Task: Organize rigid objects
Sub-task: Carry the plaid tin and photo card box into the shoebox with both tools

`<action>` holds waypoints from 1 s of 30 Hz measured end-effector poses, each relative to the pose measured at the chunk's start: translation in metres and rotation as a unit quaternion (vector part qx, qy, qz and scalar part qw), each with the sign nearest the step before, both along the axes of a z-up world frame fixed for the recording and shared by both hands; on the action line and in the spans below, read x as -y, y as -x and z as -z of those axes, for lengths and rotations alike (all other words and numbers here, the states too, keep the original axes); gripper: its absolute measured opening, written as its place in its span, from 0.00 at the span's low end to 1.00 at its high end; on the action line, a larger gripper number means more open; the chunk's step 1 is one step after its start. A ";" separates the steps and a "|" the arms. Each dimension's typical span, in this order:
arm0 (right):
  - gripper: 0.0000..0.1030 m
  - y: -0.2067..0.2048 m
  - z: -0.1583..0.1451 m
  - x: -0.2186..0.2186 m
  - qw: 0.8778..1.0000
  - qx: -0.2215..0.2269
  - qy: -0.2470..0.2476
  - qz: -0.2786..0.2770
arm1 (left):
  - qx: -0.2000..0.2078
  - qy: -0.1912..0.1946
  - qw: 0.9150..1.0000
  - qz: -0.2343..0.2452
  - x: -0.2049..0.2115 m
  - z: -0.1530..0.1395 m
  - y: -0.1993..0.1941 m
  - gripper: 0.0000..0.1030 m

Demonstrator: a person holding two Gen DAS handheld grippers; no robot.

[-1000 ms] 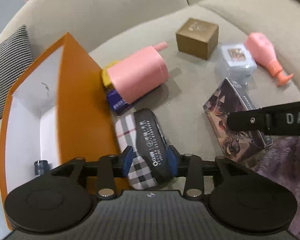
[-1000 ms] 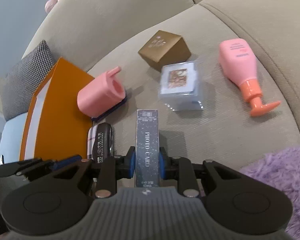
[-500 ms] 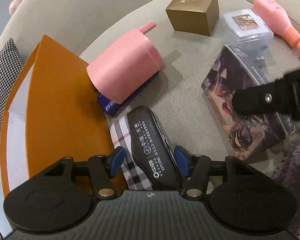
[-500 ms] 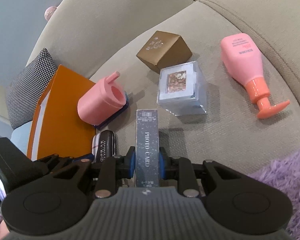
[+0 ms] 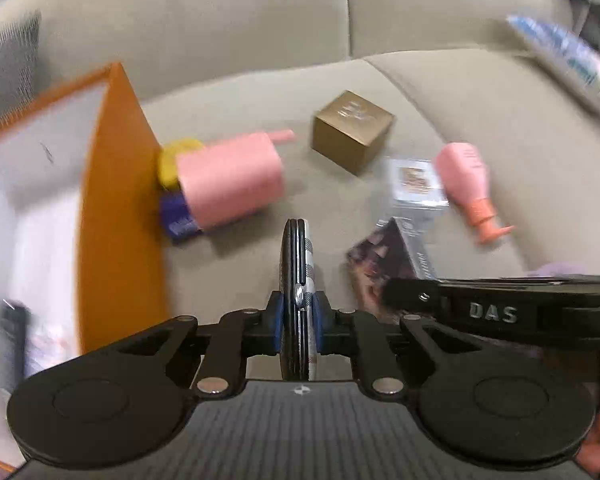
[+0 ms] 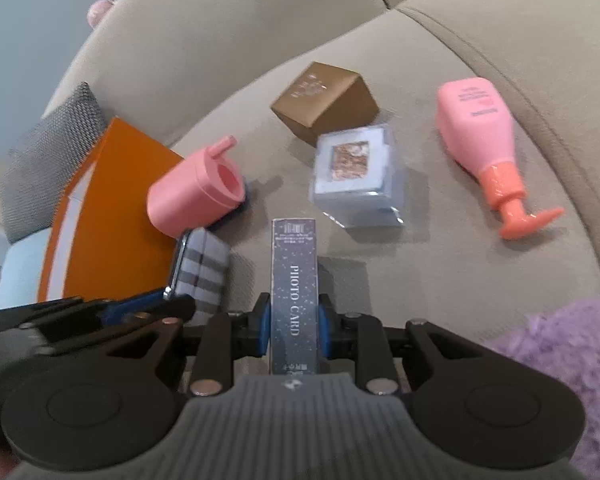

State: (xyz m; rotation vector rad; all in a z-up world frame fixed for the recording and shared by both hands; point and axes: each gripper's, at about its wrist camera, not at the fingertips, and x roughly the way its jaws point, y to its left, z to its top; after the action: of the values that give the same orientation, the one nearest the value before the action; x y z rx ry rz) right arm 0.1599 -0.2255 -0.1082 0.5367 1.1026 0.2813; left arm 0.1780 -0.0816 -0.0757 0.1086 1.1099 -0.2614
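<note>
On the beige sofa cushion (image 6: 440, 28), the left gripper (image 5: 298, 326) is pinching the plaid case (image 5: 298, 280) edge-on after its jaws were just closing, orange box (image 5: 116, 200) to its left, while the right gripper (image 6: 294, 326) is clamping the photo-card box (image 6: 294, 292).

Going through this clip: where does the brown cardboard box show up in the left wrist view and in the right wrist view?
Left wrist: the brown cardboard box sits above centre, right of the pink cup, on the sofa seat.
Right wrist: the same box lies above centre, just behind and touching the clear plastic case.
Shared landmark: the orange box stands at the left in both views.
</note>
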 end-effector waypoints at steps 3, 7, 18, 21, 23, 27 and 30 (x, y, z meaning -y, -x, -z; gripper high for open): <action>0.23 0.002 -0.006 -0.001 0.999 0.002 0.042 -0.008 | -0.021 0.011 1.000 -0.018 -0.009 0.011 0.002 0.16; 0.24 0.002 -0.004 -0.006 0.998 -0.004 0.060 -0.026 | -0.029 0.008 0.999 -0.021 -0.013 0.010 -0.001 0.19; 0.29 -0.005 -0.009 -0.009 0.996 -0.002 0.072 -0.043 | -0.061 0.018 0.998 -0.010 -0.008 0.028 -0.017 0.24; 0.28 -0.007 -0.009 -0.010 0.996 -0.007 0.081 -0.047 | -0.063 0.017 0.998 -0.001 -0.006 0.026 -0.018 0.21; 0.23 -0.007 -0.010 -0.012 0.995 -0.010 0.088 -0.049 | -0.061 0.026 0.998 0.000 -0.007 0.022 -0.015 0.20; 0.23 -0.004 -0.017 -0.015 0.994 -0.009 0.099 -0.046 | -0.044 0.049 0.998 -0.004 -0.014 0.006 -0.006 0.19; 0.23 0.000 -0.034 -0.016 0.995 0.000 0.093 -0.044 | -0.028 0.085 0.996 -0.013 -0.028 -0.018 0.003 0.19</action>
State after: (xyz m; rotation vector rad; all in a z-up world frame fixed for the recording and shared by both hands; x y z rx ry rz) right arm 0.1600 -0.2098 -0.0744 0.3237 1.1412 0.2518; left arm 0.1754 -0.0537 -0.0580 -0.0651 1.1388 -0.3368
